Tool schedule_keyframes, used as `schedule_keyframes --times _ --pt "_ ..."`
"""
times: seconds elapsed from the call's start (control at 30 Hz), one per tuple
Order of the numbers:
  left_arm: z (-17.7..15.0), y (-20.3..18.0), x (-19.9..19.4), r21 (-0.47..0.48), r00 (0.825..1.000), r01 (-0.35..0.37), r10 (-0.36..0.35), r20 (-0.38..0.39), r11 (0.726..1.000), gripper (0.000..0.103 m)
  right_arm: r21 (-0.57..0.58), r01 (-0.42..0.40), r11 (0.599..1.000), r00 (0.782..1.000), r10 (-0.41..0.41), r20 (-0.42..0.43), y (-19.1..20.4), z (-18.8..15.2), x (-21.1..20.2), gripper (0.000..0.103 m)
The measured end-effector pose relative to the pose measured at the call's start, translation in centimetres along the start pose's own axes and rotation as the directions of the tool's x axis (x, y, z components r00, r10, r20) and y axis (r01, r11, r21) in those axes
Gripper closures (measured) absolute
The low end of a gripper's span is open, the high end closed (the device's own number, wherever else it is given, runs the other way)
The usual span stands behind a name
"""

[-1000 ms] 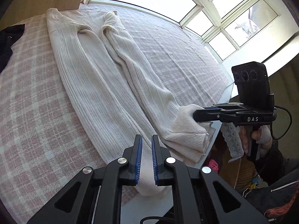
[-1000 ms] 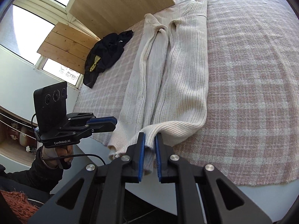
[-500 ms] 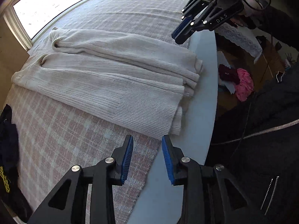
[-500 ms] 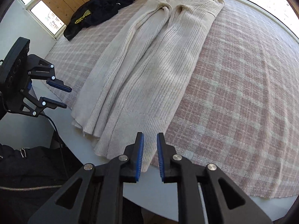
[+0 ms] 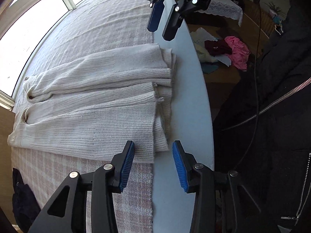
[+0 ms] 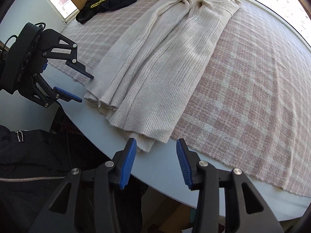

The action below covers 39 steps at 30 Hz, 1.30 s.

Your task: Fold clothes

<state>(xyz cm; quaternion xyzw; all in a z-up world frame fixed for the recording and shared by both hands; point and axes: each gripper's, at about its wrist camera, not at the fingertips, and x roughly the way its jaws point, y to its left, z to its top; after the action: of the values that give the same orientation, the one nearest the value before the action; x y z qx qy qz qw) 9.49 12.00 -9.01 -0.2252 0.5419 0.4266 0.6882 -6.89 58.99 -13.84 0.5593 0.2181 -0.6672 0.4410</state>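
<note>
A cream ribbed sweater (image 5: 97,106) lies lengthwise on the plaid blanket, both sleeves folded in along its body, its hem at the table's near edge. My left gripper (image 5: 153,155) hangs over one hem corner; its jaws are opening, the cloth lies below them and the blue pads (image 5: 127,165) do not touch it. My right gripper (image 6: 156,147) hangs over the other hem corner of the sweater (image 6: 165,58), its jaws also opening and pressing on nothing. Each gripper shows in the other's view: the right gripper (image 5: 163,25), the left gripper (image 6: 83,87).
A pink plaid blanket (image 6: 252,77) covers a pale blue table (image 6: 101,124). A black garment (image 6: 108,0) lies at the far corner. Loose pink and dark red clothes (image 5: 231,50) lie on the floor. A person's black zipped jacket (image 5: 281,116) is close to the table edge.
Both grippers, shut on the sweater's cuffs a second ago, have let go and opened. The left gripper rolled and moved to the hem corner; the right shifted along the hem.
</note>
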Motion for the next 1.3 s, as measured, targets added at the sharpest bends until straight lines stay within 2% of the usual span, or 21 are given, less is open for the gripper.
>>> schedule_keyframes --times 0.1,0.17,0.2,0.3,0.33,0.43,0.53,0.6,0.7,0.83,0.93,1.03,1.17,1.3 --pt "0.3 0.0 0.8 0.021 1.0 0.001 -0.001 0.0 1.0 0.064 0.047 -0.039 0.998 0.999 0.039 0.008 -0.6 0.0 -0.1 0.06" --pt "0.4 0.0 1.1 0.026 1.0 0.014 -0.014 0.006 1.0 0.064 0.06 -0.038 0.997 0.999 0.037 0.008 -0.9 -0.1 -0.1 0.06" --pt "0.4 0.1 1.0 0.026 1.0 0.011 -0.012 0.014 1.0 0.066 0.062 -0.033 0.998 0.999 0.032 0.006 -0.9 -0.2 0.0 0.06" --pt "0.4 0.9 0.9 0.005 1.0 0.011 -0.011 0.029 1.0 0.083 0.083 -0.038 0.996 0.999 0.038 0.0 -1.2 -0.4 0.4 0.06" --pt "0.4 1.5 0.9 -0.019 0.999 0.03 -0.029 0.037 0.999 0.088 0.092 -0.042 0.995 0.999 0.042 0.006 -1.3 -0.4 0.4 0.06" --pt "0.3 3.0 0.7 -0.091 0.995 0.088 -0.083 0.057 0.992 0.091 0.109 -0.056 0.992 0.998 0.053 0.032 -1.5 -0.5 0.4 0.06" --pt "0.5 4.4 0.3 -0.147 0.989 0.129 -0.116 0.092 0.981 0.091 0.046 -0.091 0.995 0.994 0.089 0.062 -0.9 -0.8 -0.1 0.06" --pt "0.7 5.4 0.2 -0.187 0.984 0.161 -0.141 0.113 0.969 0.092 0.002 -0.08 0.997 0.995 0.079 0.059 -0.5 -1.1 -0.1 0.06" --pt "0.9 6.3 0.0 -0.208 0.978 0.189 -0.165 0.128 0.96 0.091 -0.053 -0.046 0.998 0.998 0.048 0.032 0.3 -1.3 0.4 0.06" --pt "1.3 7.1 0.1 -0.216 0.974 0.209 -0.183 0.133 0.954 0.092 -0.132 -0.09 0.987 0.995 0.095 0.038 2.4 -0.8 0.6 0.06" --pt "1.5 7.8 0.4 -0.234 0.969 0.231 -0.202 0.14 0.944 0.091 -0.22 -0.027 0.975 0.996 0.044 0.071 4.3 0.3 0.5 0.06" --pt "1.7 9.0 0.5 -0.278 0.959 0.271 -0.232 0.164 0.922 0.091 -0.261 -0.035 0.965 0.994 0.061 0.091 5.4 1.6 0.4 0.06" --pt "1.8 10.1 0.5 -0.304 0.951 0.294 -0.245 0.188 0.906 0.091 -0.292 -0.013 0.956 0.996 0.038 0.081 6.5 2.4 1.7 0.057" --pt "1.9 11.2 0.6 -0.334 0.943 0.32 -0.263 0.206 0.887 0.091 -0.302 0.049 0.952 0.997 -0.028 0.071 7.6 2.6 3.5 0.057"
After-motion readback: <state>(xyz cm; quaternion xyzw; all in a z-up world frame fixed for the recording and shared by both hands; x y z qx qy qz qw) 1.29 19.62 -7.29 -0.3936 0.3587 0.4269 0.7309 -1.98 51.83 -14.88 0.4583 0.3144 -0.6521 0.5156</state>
